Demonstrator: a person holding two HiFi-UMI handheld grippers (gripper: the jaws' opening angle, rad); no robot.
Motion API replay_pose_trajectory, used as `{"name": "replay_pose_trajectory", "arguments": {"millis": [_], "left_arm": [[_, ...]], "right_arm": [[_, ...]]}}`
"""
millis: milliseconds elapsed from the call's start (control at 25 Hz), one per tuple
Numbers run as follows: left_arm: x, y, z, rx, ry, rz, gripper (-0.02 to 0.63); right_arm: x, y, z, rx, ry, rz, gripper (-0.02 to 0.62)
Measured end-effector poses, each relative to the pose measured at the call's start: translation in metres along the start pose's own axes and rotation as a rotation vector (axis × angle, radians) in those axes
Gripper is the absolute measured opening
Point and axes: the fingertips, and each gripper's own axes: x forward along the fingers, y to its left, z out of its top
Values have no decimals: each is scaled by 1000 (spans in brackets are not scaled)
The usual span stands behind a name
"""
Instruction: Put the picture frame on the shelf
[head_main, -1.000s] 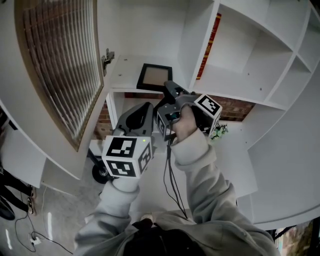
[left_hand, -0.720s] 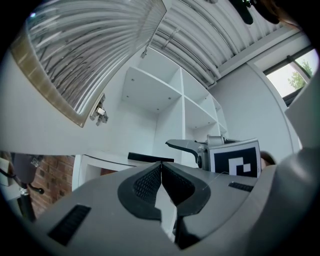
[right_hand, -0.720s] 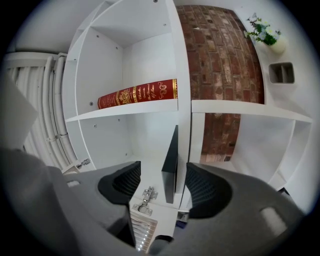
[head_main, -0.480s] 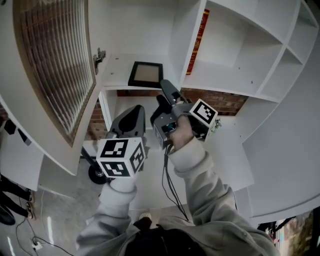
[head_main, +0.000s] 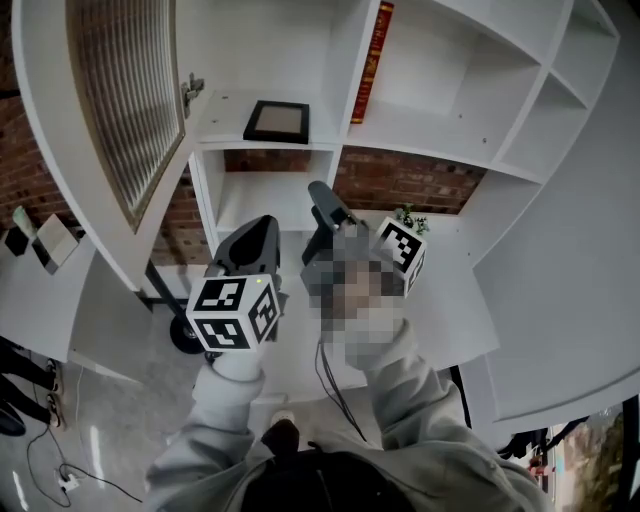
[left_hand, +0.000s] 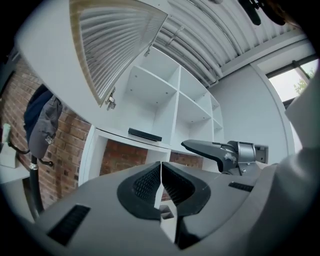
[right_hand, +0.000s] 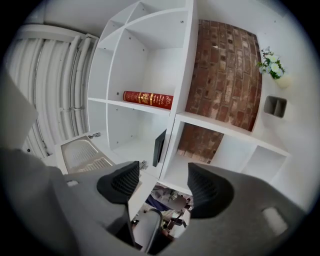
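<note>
The picture frame (head_main: 277, 121), black-edged with a brown middle, lies flat on a white shelf board (head_main: 225, 112) at the upper left of the shelving. The left gripper view shows the picture frame (left_hand: 144, 134) as a thin dark bar; the right gripper view shows the picture frame (right_hand: 159, 147) edge-on. My right gripper (head_main: 318, 192) hangs below and in front of it, and its jaws stand wide open around nothing (right_hand: 162, 185). The left gripper (head_main: 264, 230) sits beside it at the left, jaws pressed together and empty (left_hand: 160, 176).
A red book (head_main: 368, 62) stands in the compartment right of the frame. An open slatted cabinet door (head_main: 120, 100) hangs at the left. A small potted plant (head_main: 407, 217) sits on the white desk (head_main: 455, 300). Brick wall shows behind the lower shelves.
Both grippers have drawn back and down from the shelf. The right gripper's tip, close to the frame a second ago, is now well clear of it. The frame stays lying on the board.
</note>
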Motion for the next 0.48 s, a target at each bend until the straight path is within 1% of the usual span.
{"name": "replay_pose_trajectory", "arguments": {"millis": [160, 240, 480], "left_arm": [[-21, -17, -14, 3, 8, 0, 5], [-32, -22, -24, -1, 18, 4, 5], [-66, -45, -55, -6, 45, -4, 5]], "right_arm": [[-31, 1, -12, -102, -3, 4, 302], [-47, 4, -20, -179, 3, 8, 298], [-96, 16, -58, -429, 74, 17, 294]]}}
